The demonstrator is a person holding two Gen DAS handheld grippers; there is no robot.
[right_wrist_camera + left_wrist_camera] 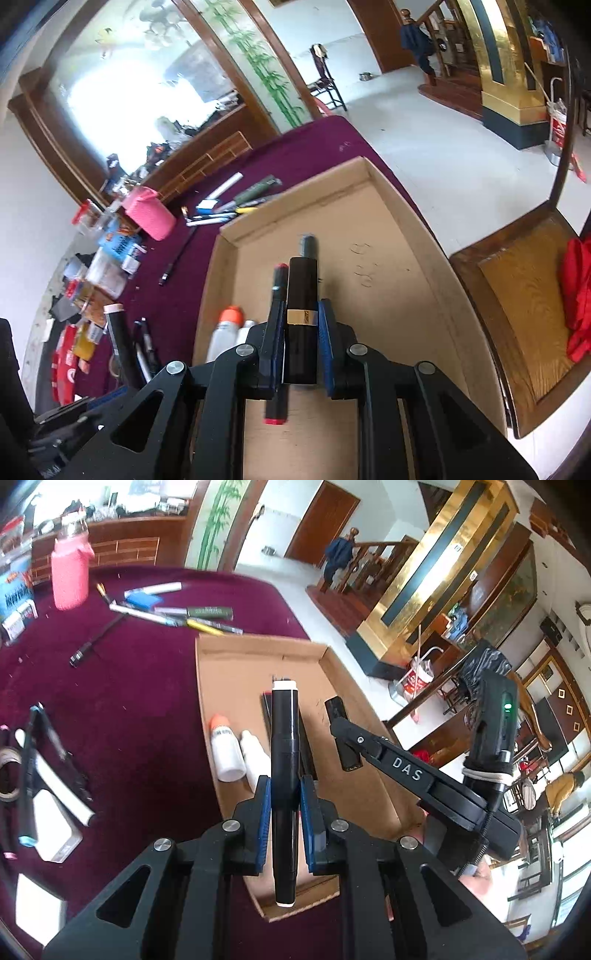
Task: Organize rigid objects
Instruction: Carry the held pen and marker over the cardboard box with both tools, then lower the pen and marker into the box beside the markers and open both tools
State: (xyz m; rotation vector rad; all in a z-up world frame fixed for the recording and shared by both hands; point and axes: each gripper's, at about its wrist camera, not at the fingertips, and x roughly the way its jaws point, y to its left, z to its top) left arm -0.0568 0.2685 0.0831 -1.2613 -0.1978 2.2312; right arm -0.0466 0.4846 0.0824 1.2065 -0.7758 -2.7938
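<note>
A round table covered in dark maroon cloth (147, 686) fills the lower left of both wrist views, its far edge curving toward a pale tiled floor. On it sits a shallow brown cardboard tray (236, 664), its near end hidden behind the gripper bodies. A pink knitted bottle sleeve (69, 576) stands at the table's far side, near a loose scatter of pens and markers (177, 613) lying outside the tray; their labels are too blurred to read.

The left gripper (284, 794) is clamped on a long black cylindrical marker with a white end (283, 738), held above the tray. The right gripper (301, 343), seen from its own camera, is closed on a short black tube with a gold band (303, 295), also over the tray; a thin black pen with red ends (277, 291) sits against its left pad, and whether that pen is gripped too is unclear.

Inside the tray lie a small white bottle with an orange cap (225, 749) and a second white bottle (255, 757), partly covered by the left gripper.
</note>
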